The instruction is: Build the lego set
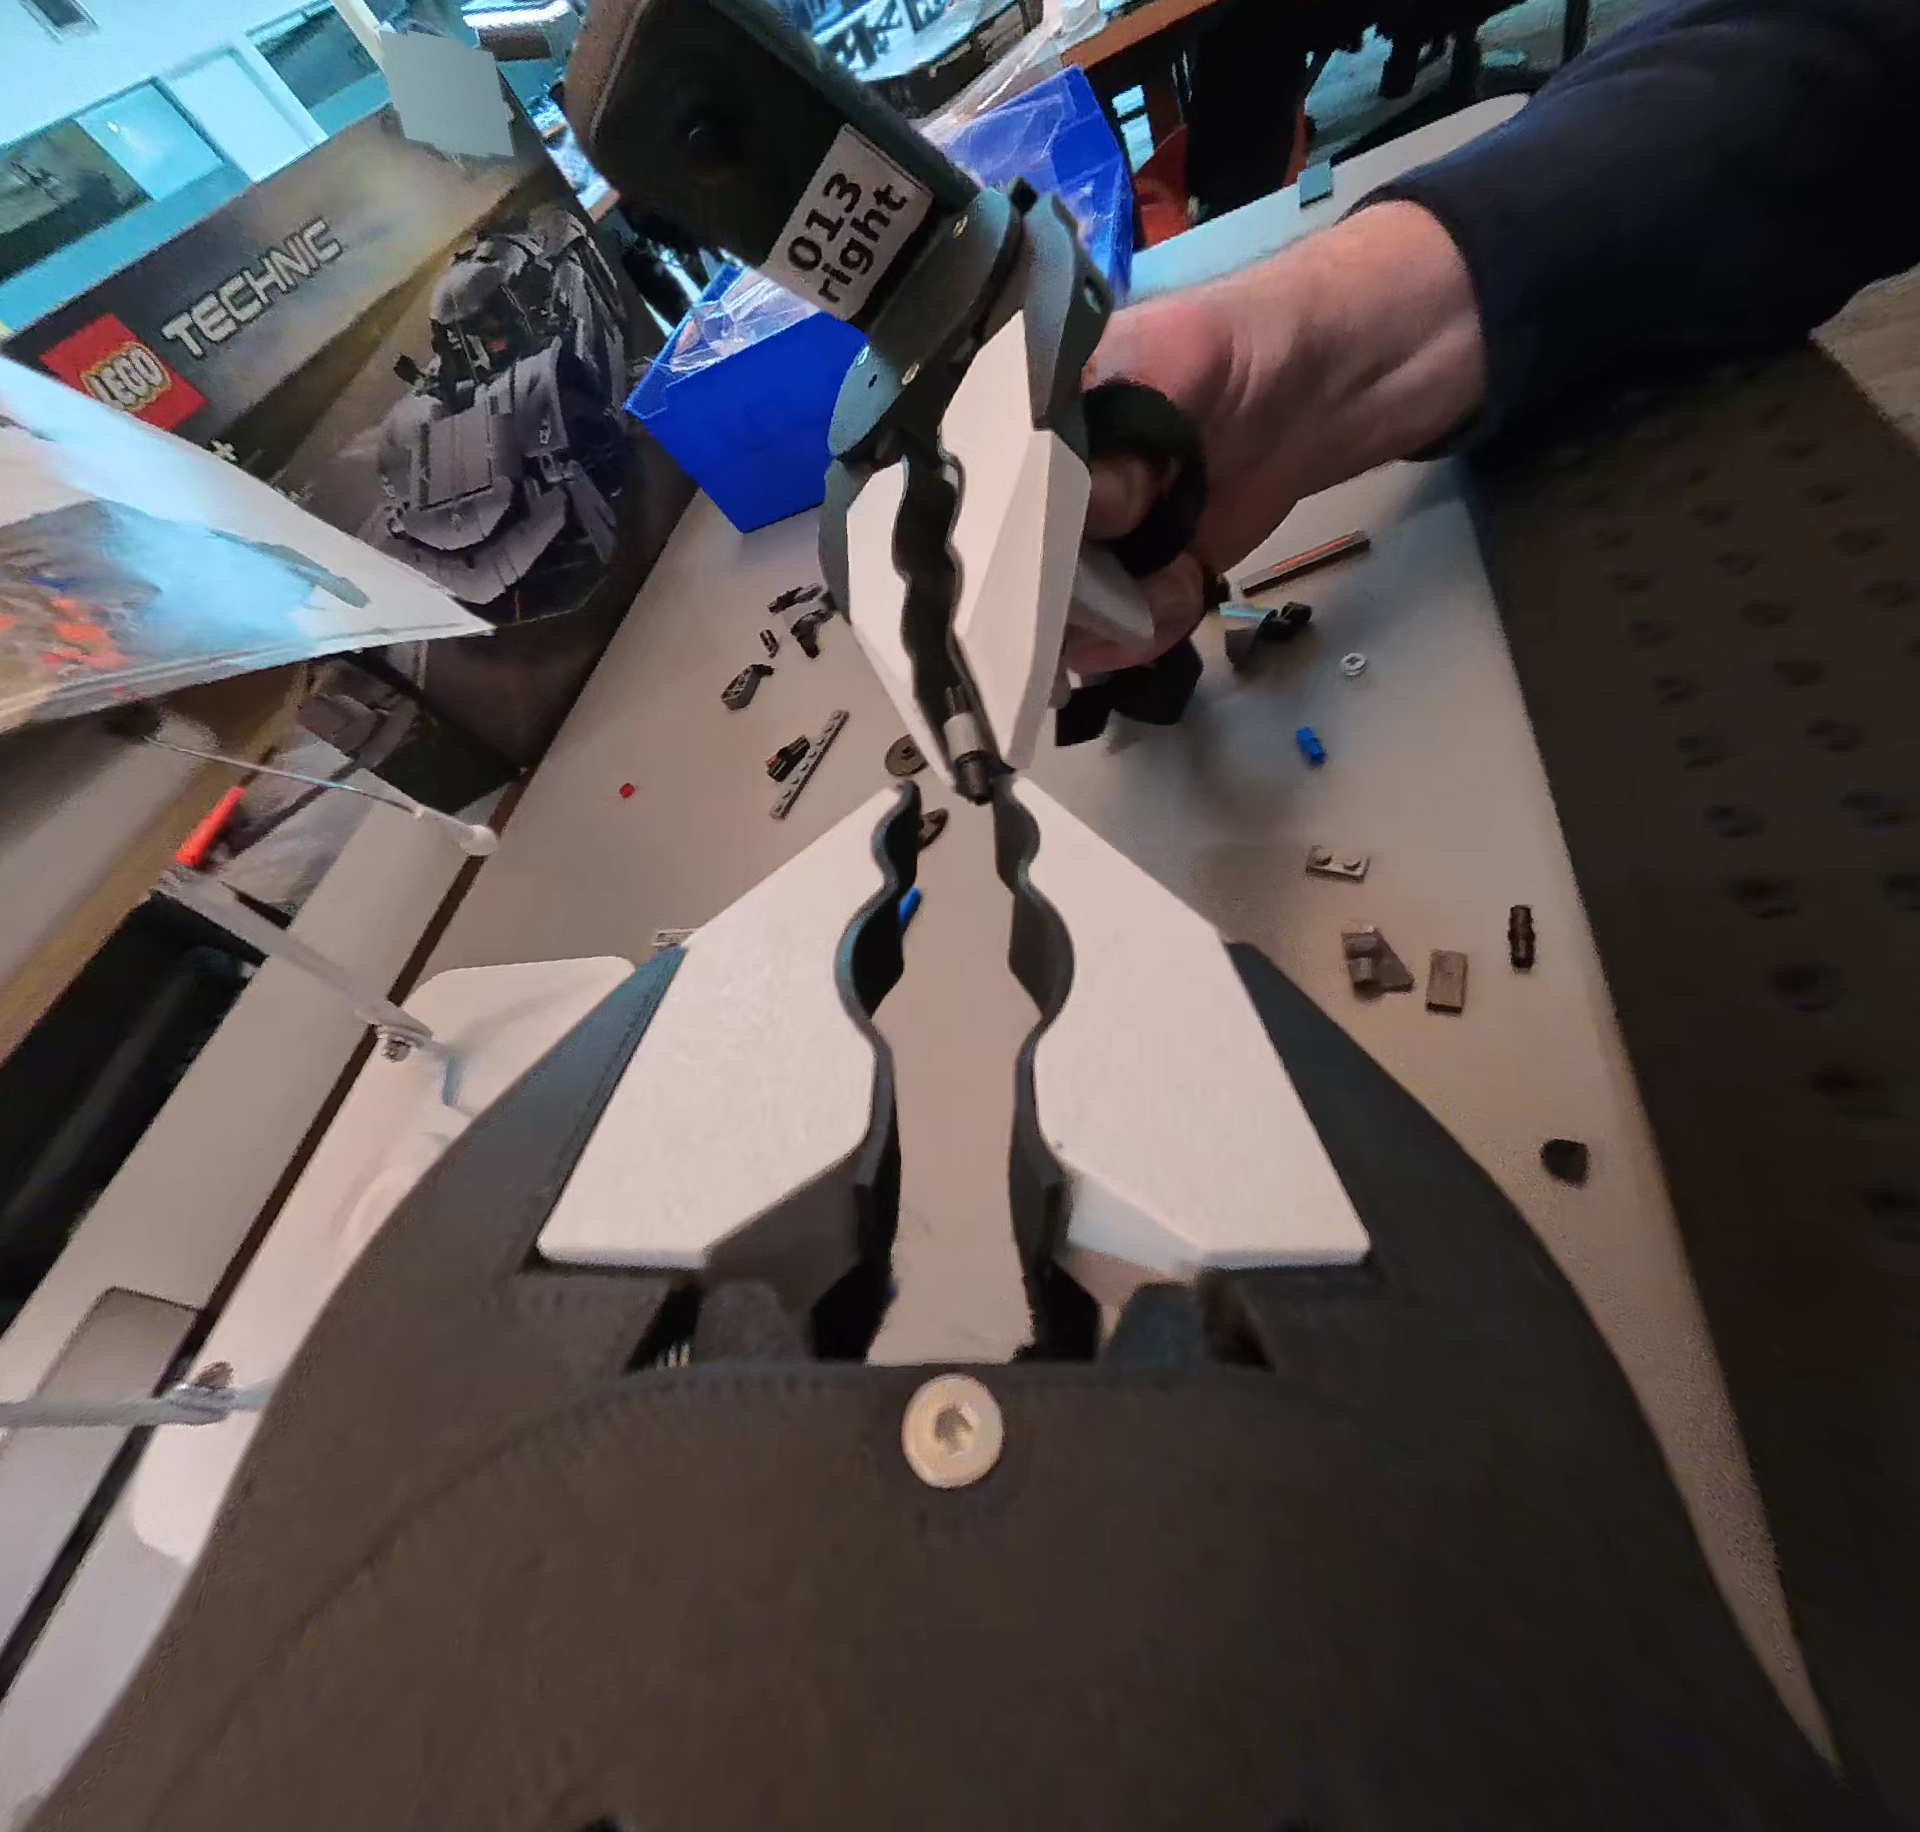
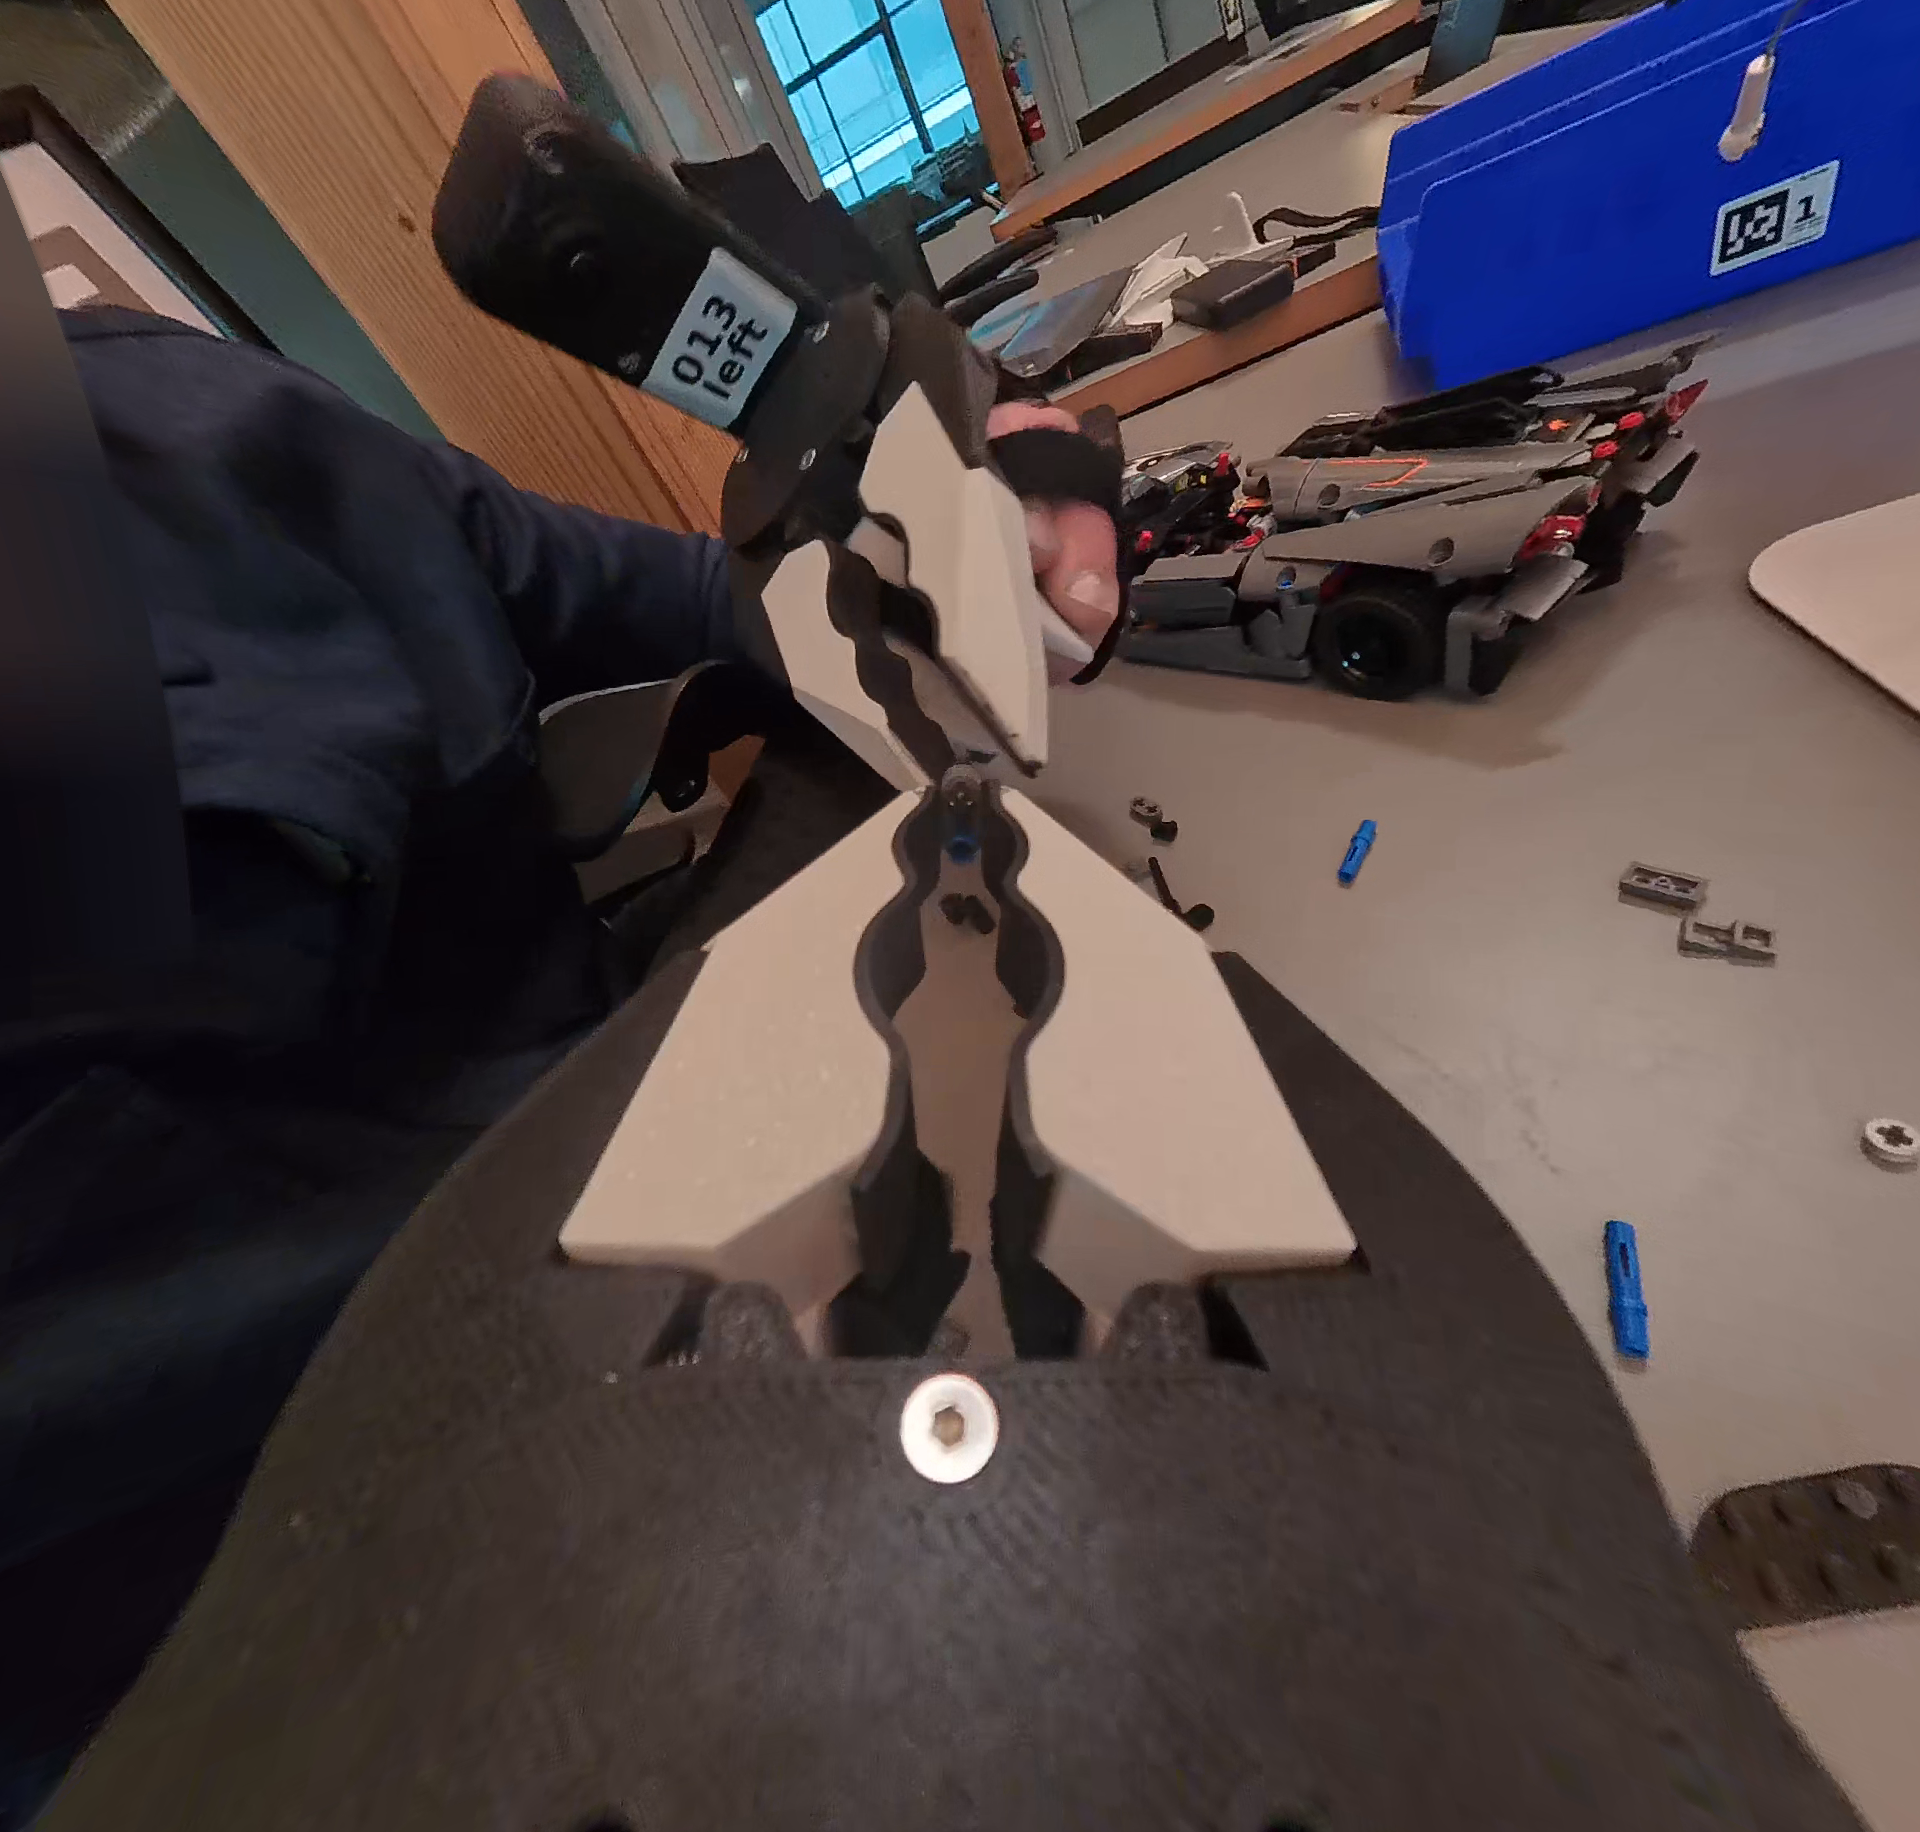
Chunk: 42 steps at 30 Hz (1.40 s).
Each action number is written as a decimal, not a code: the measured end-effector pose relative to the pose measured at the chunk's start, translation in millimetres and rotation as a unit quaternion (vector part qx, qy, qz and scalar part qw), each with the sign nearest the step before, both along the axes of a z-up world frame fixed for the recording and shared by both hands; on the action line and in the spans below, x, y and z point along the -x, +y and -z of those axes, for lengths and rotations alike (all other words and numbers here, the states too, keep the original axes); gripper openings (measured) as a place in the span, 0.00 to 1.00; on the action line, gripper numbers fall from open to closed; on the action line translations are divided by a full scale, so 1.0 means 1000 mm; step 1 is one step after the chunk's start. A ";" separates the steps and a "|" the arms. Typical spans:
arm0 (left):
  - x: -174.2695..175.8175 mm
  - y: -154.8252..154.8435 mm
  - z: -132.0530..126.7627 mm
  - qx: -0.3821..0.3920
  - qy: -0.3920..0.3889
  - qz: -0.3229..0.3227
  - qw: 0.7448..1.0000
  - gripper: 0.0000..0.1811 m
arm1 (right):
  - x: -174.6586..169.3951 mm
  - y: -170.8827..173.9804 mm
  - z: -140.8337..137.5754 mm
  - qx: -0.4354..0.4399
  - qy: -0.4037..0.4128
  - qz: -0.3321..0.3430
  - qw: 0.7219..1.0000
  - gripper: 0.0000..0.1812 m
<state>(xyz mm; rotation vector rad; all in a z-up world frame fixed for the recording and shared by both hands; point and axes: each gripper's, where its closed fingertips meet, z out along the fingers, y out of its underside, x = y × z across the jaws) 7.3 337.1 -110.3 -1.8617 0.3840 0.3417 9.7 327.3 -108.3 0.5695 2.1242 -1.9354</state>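
My right gripper point(image 2: 958, 797) is shut on a small Lego piece point(image 2: 957, 837), a black and grey part with a blue pin. In the left wrist view the right gripper point(image 1: 971, 759) comes down from above. There the piece point(image 1: 966, 738) shows as a light grey sleeve with a black pin end. My left gripper point(image 1: 957, 800) is held tip to tip against it, jaws a narrow gap apart, with the black pin end between its tips. In the right wrist view the left gripper point(image 2: 966, 766) meets the piece from above. Both are above the grey table point(image 2: 1351, 1055).
A built grey Lego car point(image 2: 1403, 535) and a blue bin point(image 2: 1662, 172) stand at the far right. Loose blue pins point(image 2: 1356, 849) and grey plates point(image 2: 1662, 887) lie on the table. The set box point(image 1: 312, 328), an instruction booklet point(image 1: 156, 556) and a grey beam point(image 1: 810, 759) are at the left. The tips of both grippers are at nearly the same place. From either gripper's tips it is about 25 cm to the grey beam point(image 1: 810, 759).
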 end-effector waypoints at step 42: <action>0.004 0.001 0.021 0.076 0.244 -0.069 0.964 0.03 | 0.002 -0.001 0.017 -0.038 -0.105 0.014 0.994 0.02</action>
